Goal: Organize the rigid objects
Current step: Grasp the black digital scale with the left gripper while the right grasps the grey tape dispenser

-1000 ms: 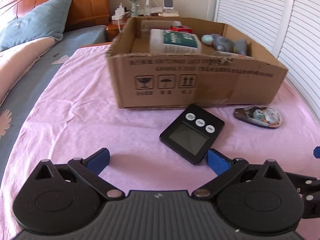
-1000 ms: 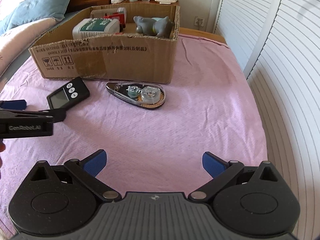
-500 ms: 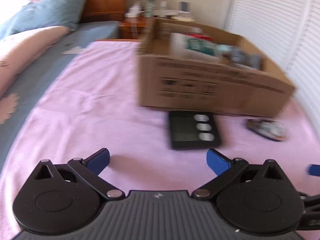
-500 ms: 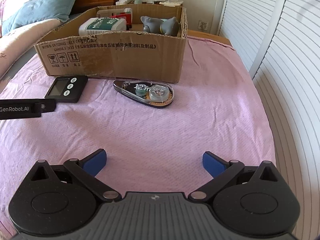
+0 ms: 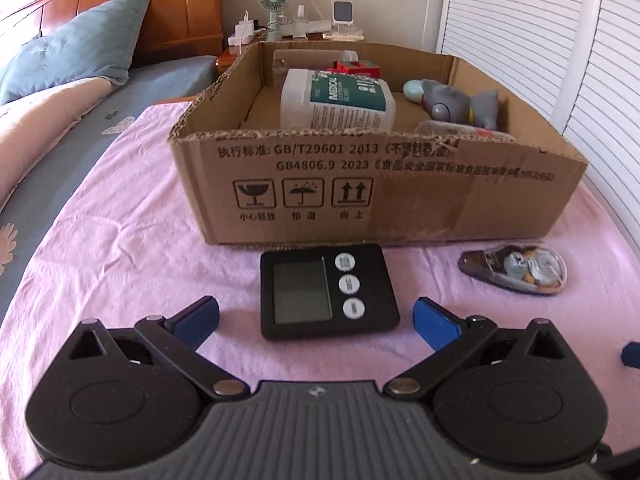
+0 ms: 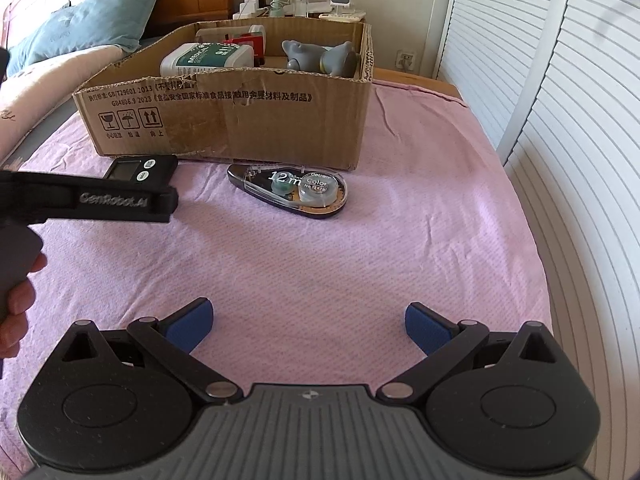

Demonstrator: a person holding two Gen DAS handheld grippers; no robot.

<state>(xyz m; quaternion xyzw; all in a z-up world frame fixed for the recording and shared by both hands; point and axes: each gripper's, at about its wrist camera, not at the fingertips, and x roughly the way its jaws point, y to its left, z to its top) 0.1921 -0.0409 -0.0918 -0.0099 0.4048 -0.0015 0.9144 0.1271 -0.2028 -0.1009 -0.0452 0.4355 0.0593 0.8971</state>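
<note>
A black digital timer (image 5: 326,290) with three round buttons lies flat on the pink cloth, just in front of the cardboard box (image 5: 460,204). My left gripper (image 5: 316,318) is open, its blue fingertips either side of the timer's near edge without touching it. From the right wrist view the timer (image 6: 140,168) is partly hidden behind the left gripper's black body. A clear correction tape dispenser (image 6: 292,192) lies right of the timer (image 5: 516,270). My right gripper (image 6: 308,326) is open over bare cloth, well short of the dispenser. The box (image 6: 280,120) holds a white bottle (image 5: 340,100) and a grey toy (image 5: 460,104).
White louvred doors (image 6: 560,100) run along the right side of the bed. A blue pillow (image 5: 80,56) and wooden headboard stand at the far left. A nightstand behind the box carries a small fan (image 5: 274,12) and chargers. A person's hand (image 6: 16,304) grips the left tool.
My left gripper has swung round and squared up to the timer, which now lies centred between its fingertips. The right gripper drifted slightly and the view of the box came closer.
</note>
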